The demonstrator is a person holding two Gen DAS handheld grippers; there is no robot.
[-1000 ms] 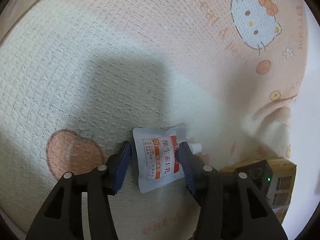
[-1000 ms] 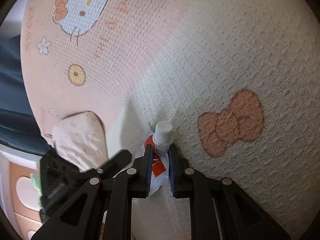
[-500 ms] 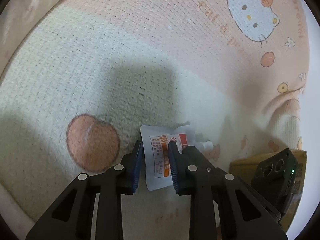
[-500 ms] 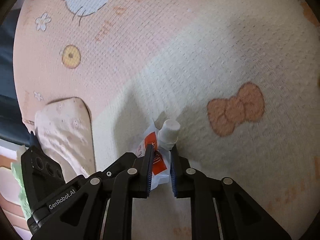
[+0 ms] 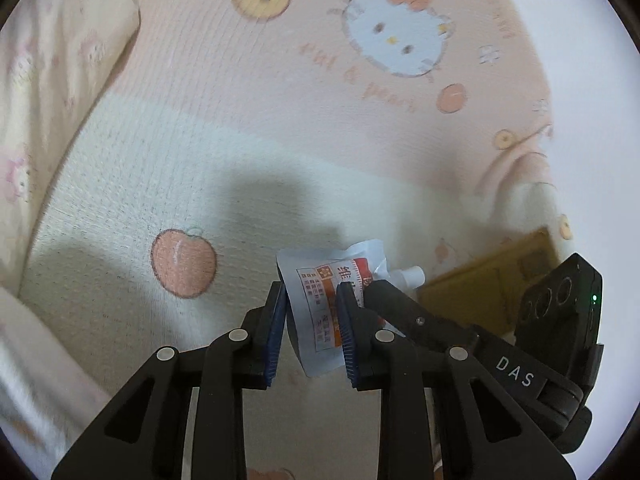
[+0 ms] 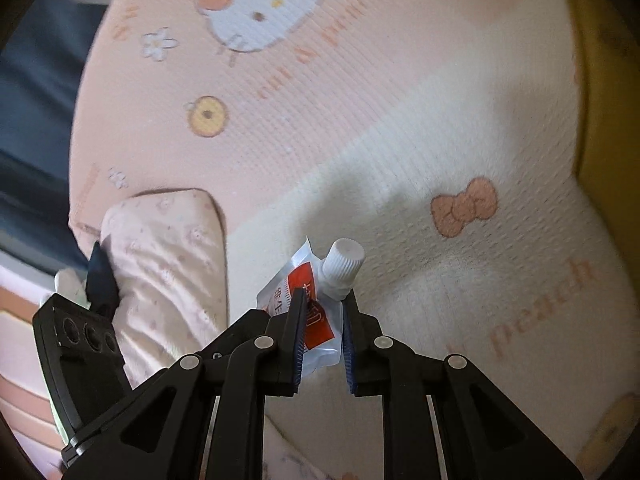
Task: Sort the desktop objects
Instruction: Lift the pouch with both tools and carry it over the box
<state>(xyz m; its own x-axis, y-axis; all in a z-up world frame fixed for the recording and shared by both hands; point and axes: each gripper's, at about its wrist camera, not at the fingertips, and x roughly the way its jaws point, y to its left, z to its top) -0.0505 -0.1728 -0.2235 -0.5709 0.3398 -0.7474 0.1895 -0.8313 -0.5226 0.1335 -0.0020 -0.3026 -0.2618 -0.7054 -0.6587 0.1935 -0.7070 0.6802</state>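
A white spout pouch (image 5: 316,300) with orange print and a white screw cap (image 6: 344,260) hangs above the pink and cream cartoon blanket (image 5: 200,160). Both grippers hold it. My left gripper (image 5: 310,300) is shut on the pouch's flat body, its blue pads pressing both sides. My right gripper (image 6: 322,300) is shut on the pouch (image 6: 316,320) just below the cap. The right gripper's black housing (image 5: 516,372) reaches in from the right in the left wrist view. The left gripper's housing (image 6: 80,340) shows at lower left in the right wrist view.
A pale patterned pillow (image 6: 168,264) lies on the blanket beside the pouch, and it shows again as the pillow (image 5: 48,60) at upper left. A brown cardboard box (image 5: 492,276) sits past the blanket's right edge. A yellow object (image 6: 600,120) borders the blanket at right.
The left gripper has closed from wide open onto the pouch. Both grippers have risen with the pouch, so the blanket now looks farther away and the pouch is off it.
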